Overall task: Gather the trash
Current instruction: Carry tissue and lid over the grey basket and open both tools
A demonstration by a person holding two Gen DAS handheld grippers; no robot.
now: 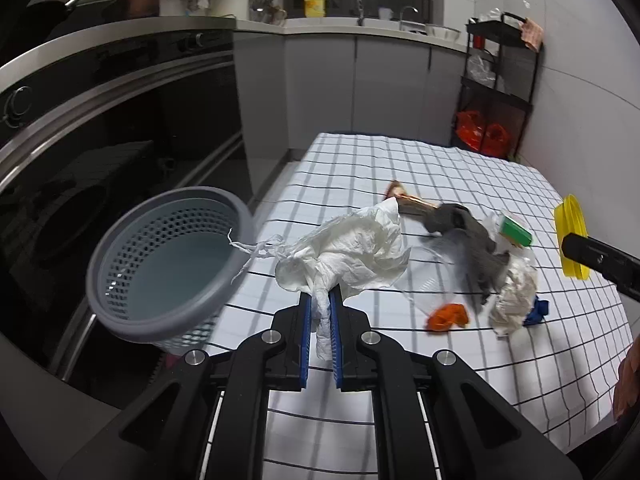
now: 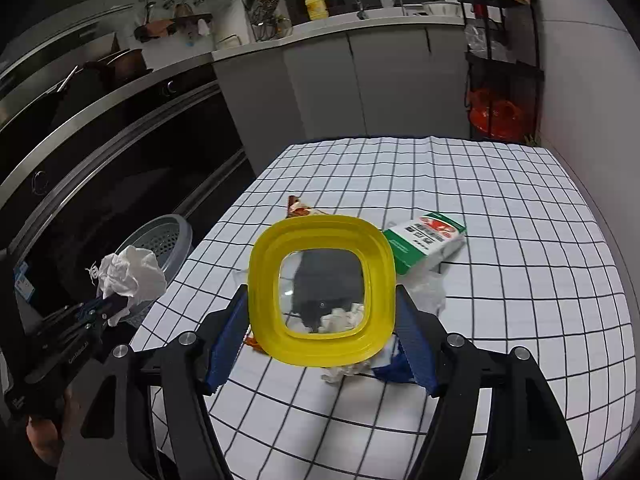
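Note:
My left gripper (image 1: 320,300) is shut on a crumpled white paper towel (image 1: 352,252), held above the left edge of the checked table (image 1: 400,160). Just left of it, off the table edge, a grey perforated basket (image 1: 168,260) looks empty. My right gripper (image 2: 320,292) is shut on a yellow-rimmed lid with a clear middle (image 2: 320,224), its pads against both sides. On the cloth lies a heap of trash: a green-and-white carton (image 2: 424,240), a snack wrapper (image 2: 298,208), a clear plastic cup (image 1: 432,276), an orange scrap (image 1: 446,316), crumpled paper (image 1: 514,296) and a blue scrap (image 1: 538,312).
A dark oven front (image 1: 120,140) runs along the left behind the basket. Grey cabinets (image 1: 360,80) stand past the table's far end. A black rack with orange bags (image 1: 492,112) fills the back right corner by the wall. A hand (image 1: 628,380) shows at the right edge.

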